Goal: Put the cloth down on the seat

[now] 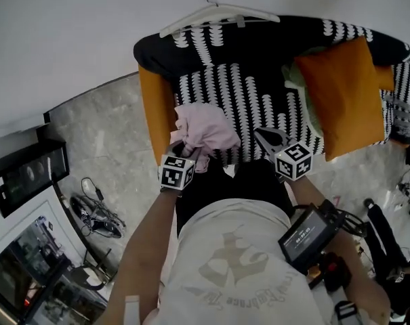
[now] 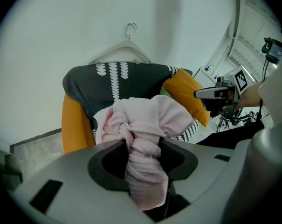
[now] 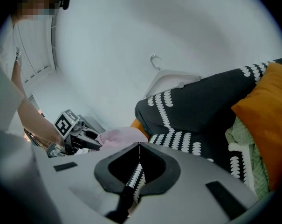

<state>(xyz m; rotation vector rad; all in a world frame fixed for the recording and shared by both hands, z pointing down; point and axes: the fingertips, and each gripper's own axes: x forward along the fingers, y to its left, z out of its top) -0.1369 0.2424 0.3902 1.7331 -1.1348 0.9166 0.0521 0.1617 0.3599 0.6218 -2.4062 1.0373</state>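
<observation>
A crumpled pale pink cloth (image 1: 203, 131) hangs over the left front of the seat (image 1: 249, 97), which has a black cover with white marks. My left gripper (image 1: 182, 149) is shut on a twisted bunch of the cloth. In the left gripper view the cloth (image 2: 143, 125) fills the gap between the jaws of the left gripper (image 2: 144, 148) and bulges out past them. My right gripper (image 1: 264, 138) hovers over the seat's front middle, to the right of the cloth, and holds nothing. In the right gripper view the right gripper (image 3: 139, 147) has its jaw tips meeting, with the cloth (image 3: 120, 136) to its left.
An orange cushion (image 1: 343, 97) leans on the chair's right side, with a pale green fabric (image 1: 301, 87) behind it. A white hanger (image 1: 218, 15) rests on the chair's back. The chair's orange side panel (image 1: 154, 110) is at the left. Cables and boxes lie on the floor at the left (image 1: 96, 212).
</observation>
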